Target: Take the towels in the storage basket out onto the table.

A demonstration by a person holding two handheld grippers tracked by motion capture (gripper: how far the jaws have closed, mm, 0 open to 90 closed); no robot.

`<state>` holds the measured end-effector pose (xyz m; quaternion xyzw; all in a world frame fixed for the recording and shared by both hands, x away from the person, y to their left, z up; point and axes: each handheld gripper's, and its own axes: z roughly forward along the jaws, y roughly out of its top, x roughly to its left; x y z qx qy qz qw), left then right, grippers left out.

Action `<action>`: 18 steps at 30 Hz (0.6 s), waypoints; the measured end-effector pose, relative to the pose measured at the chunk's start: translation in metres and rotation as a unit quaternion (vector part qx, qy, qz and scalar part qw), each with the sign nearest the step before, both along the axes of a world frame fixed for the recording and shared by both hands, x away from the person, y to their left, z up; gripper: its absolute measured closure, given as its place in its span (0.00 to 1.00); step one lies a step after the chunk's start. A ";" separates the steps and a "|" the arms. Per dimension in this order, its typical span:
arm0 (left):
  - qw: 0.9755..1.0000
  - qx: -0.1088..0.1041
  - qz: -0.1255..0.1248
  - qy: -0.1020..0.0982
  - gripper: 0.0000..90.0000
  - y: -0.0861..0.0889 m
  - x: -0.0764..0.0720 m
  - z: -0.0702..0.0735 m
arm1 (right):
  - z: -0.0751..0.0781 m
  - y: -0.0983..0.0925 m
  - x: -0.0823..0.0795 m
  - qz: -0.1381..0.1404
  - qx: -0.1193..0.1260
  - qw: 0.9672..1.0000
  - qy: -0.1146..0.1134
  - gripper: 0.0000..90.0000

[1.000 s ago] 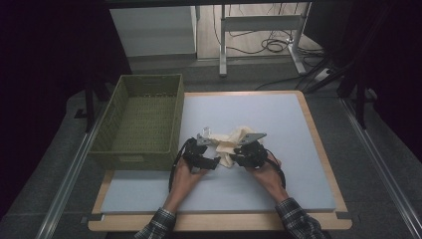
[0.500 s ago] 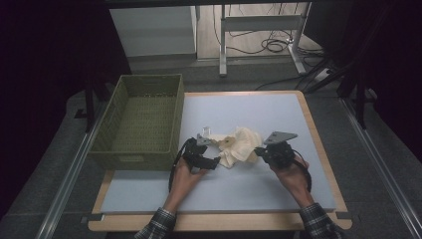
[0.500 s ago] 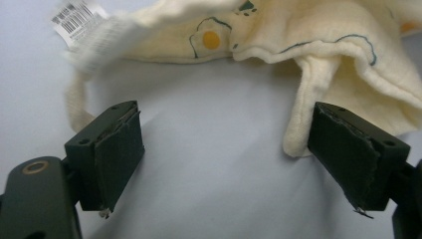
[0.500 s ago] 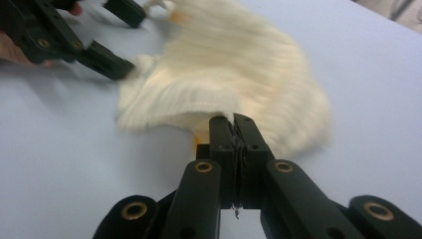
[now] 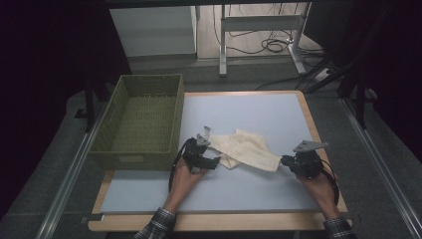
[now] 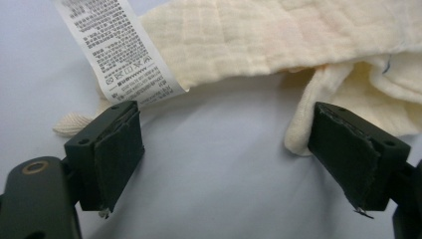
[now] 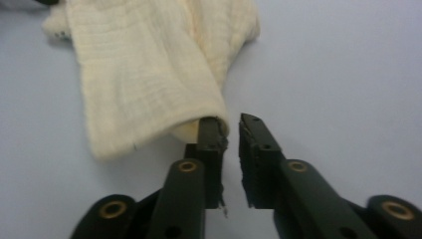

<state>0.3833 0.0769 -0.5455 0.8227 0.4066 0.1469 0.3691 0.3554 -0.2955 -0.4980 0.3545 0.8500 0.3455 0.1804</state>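
Observation:
A cream muslin cloth point(image 5: 244, 149) lies stretched in a strip across the blue mat between my two grippers. My left gripper point(image 5: 215, 161) rests at the cloth's left end with its jaws wide apart point(image 6: 226, 109). Only bare mat lies between them, and the cloth point(image 6: 278, 40) and its white care label point(image 6: 119, 45) lie just past the tips. My right gripper point(image 5: 284, 160) sits at the cloth's right end. Its jaws point(image 7: 230, 119) have just been opening to a narrow gap with nothing between the pads. The cloth's corner point(image 7: 144, 74) drapes over the left jaw's tip.
An empty green woven basket point(image 5: 142, 155) stands on the left, partly over the table's edge. The blue mat point(image 5: 259, 109) sits in a wooden frame point(image 5: 311, 124). Metal rails run along both sides, and a desk leg and cables lie beyond the far edge.
My right gripper has travelled to the right, drawing the bunched cloth out into a long strip. The left gripper has stayed where it was.

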 end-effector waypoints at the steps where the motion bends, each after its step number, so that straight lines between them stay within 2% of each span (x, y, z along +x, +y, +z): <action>1: 1.000 0.000 -0.002 0.000 0.16 0.000 0.000 0.000 | -0.002 -0.002 -0.002 0.000 0.003 1.000 0.003 0.84; 5: 1.000 -0.003 -0.007 0.005 0.16 0.002 0.000 0.002 | 0.002 -0.011 -0.012 -0.004 0.015 1.000 0.003 0.82; 7: 1.000 -0.002 -0.009 -0.001 0.23 0.005 -0.004 0.005 | 0.006 -0.014 -0.019 -0.003 0.021 1.000 0.002 0.82; 10: 1.000 -0.003 -0.012 -0.009 0.28 0.008 -0.010 0.011 | 0.011 -0.015 -0.027 0.010 0.049 0.999 0.014 0.81; 13: 1.000 -0.003 -0.015 -0.018 0.32 0.007 -0.014 0.016 | 0.011 -0.007 -0.033 0.028 0.068 0.997 0.021 0.80; 15: 1.000 -0.009 -0.020 -0.021 0.35 0.006 -0.016 0.018 | 0.008 0.003 -0.036 0.049 0.083 0.995 0.033 0.79; 16: 1.000 -0.009 -0.020 -0.021 0.35 0.006 -0.016 0.018 | 0.008 0.003 -0.036 0.049 0.083 0.995 0.033 0.79; 18: 0.999 -0.009 -0.026 -0.021 0.37 0.002 -0.016 0.018 | -0.001 0.022 -0.037 0.074 0.076 0.993 0.043 0.78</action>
